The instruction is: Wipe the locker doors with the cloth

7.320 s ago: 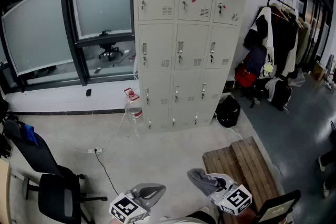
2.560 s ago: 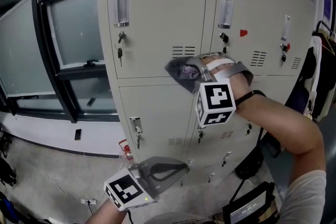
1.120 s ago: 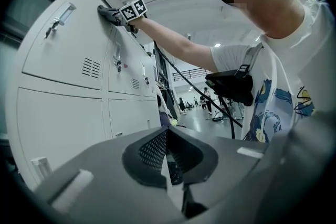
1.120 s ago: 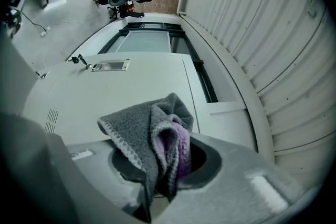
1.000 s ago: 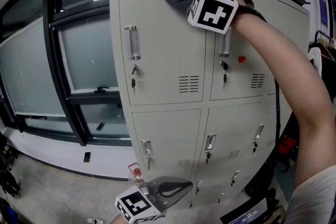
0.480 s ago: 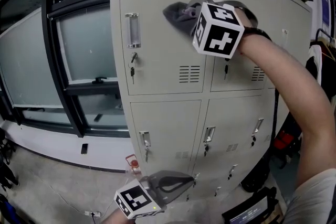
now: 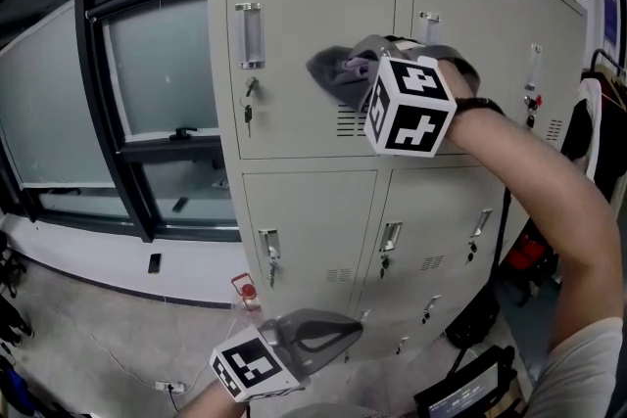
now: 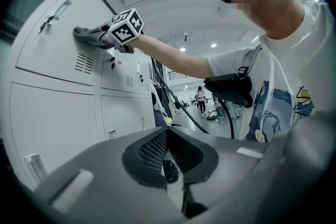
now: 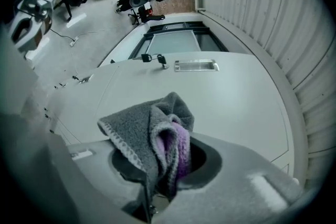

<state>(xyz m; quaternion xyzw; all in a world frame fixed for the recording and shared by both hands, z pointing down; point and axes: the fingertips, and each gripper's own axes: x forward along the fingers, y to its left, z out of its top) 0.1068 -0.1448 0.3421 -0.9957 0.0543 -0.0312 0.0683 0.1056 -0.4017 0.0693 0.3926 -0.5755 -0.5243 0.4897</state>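
My right gripper [image 7: 370, 71], fingers clenched on the grey-and-purple cloth [image 7: 335, 73], holds it against the upper-left locker door [image 7: 304, 5], just above the vent slots [image 7: 351, 120] near the door's lower right corner and well to the right of its handle [image 7: 248, 34]. My left gripper [image 7: 328, 336] hangs low in front of the bottom row of lockers, its fingers closed together with nothing between them. A dark-framed window [image 7: 147, 64] stands to the left of the locker bank, and coats [image 7: 600, 127] hang at the far right
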